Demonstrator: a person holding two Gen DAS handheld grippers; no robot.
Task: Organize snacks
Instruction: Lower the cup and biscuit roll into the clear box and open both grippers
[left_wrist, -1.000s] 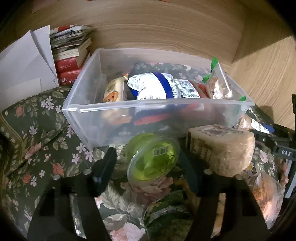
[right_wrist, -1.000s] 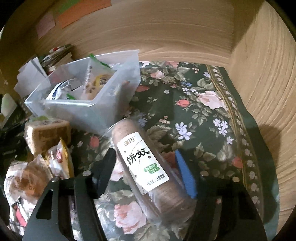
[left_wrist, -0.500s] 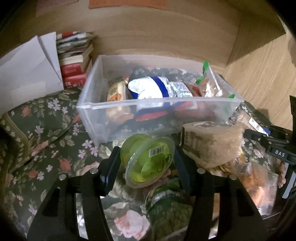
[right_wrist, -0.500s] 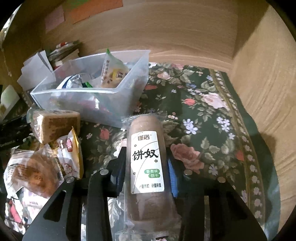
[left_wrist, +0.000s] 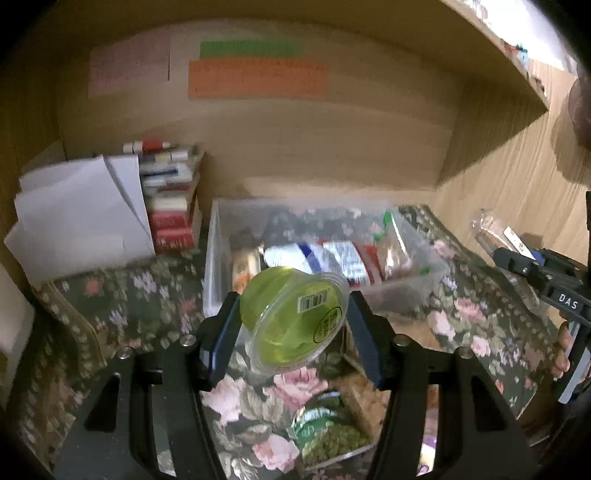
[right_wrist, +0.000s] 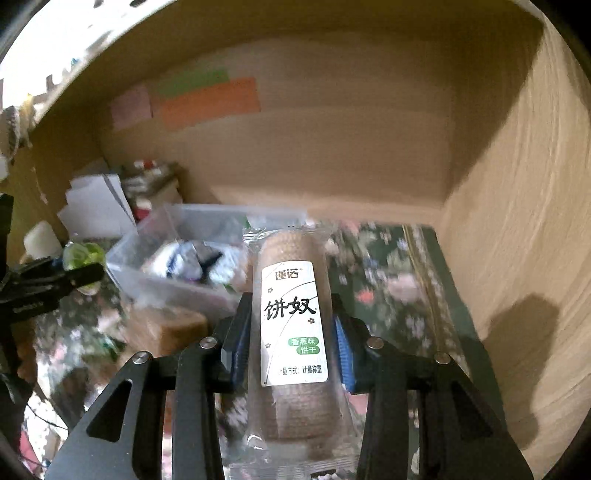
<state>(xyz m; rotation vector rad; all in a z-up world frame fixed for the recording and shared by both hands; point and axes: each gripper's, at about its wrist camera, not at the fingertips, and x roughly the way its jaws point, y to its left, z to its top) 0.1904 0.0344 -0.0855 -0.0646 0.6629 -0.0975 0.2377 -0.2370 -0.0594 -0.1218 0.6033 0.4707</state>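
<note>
The left claw is clamped on a green jelly cup, and the right claw is clamped on a biscuit roll — both held above the floral cloth. Below lies a green pea packet. Behind stands the clear plastic bin with snack packets inside — then white papers and stacked books at the wooden wall.
</note>
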